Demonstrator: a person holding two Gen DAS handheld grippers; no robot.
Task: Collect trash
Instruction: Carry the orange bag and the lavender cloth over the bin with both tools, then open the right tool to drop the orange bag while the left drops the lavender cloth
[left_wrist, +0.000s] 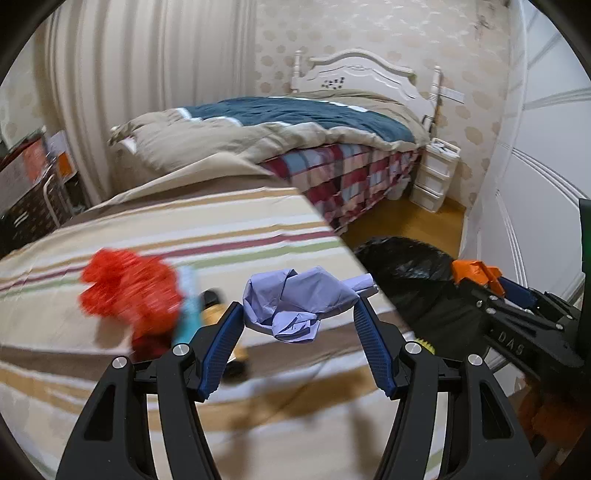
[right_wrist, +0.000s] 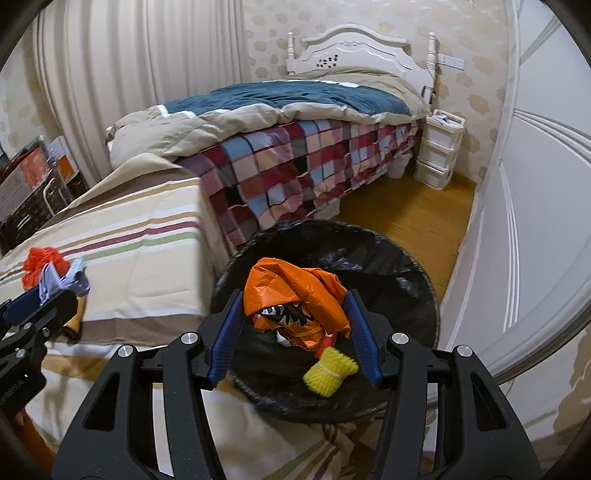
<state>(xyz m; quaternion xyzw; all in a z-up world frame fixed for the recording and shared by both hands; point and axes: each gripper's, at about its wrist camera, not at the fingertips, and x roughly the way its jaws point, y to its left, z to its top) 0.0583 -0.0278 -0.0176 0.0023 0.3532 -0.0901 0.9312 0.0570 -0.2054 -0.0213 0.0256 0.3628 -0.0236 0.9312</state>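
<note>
In my left camera, at the left of the frame, a blurred red mesh ball (left_wrist: 125, 291) lies on the striped sheet (left_wrist: 155, 229), and just right of it stand a light blue item (left_wrist: 188, 310) and a bottle with a dark cap (left_wrist: 214, 310), both smeared and partly hidden behind my finger. In the middle, my left gripper (left_wrist: 299, 314) pinches a crumpled lilac paper (left_wrist: 295, 302) between its blue pads (left_wrist: 221, 343), holding it up above the sheet. Further right, past the edge of the sheet, the black trash bag (left_wrist: 402, 273) sits on the floor, and at the far right my right gripper (left_wrist: 491, 284) reaches over it with an orange wrapper (left_wrist: 476, 271). In my right camera, the lower left shows the left gripper (right_wrist: 44, 295) with the lilac paper (right_wrist: 62, 282) and the red mesh ball (right_wrist: 40, 264) behind it. In the centre, my right gripper (right_wrist: 295, 317) clasps the orange wrapper (right_wrist: 295, 295) between its pads, right above the open black bag (right_wrist: 406, 280). A yellow mesh bundle (right_wrist: 330, 371) lies inside the bag, below the wrapper. The bed with the checked blanket (right_wrist: 295, 166) fills the upper middle, and a white drawer unit (right_wrist: 439, 147) stands at the upper right.
</note>
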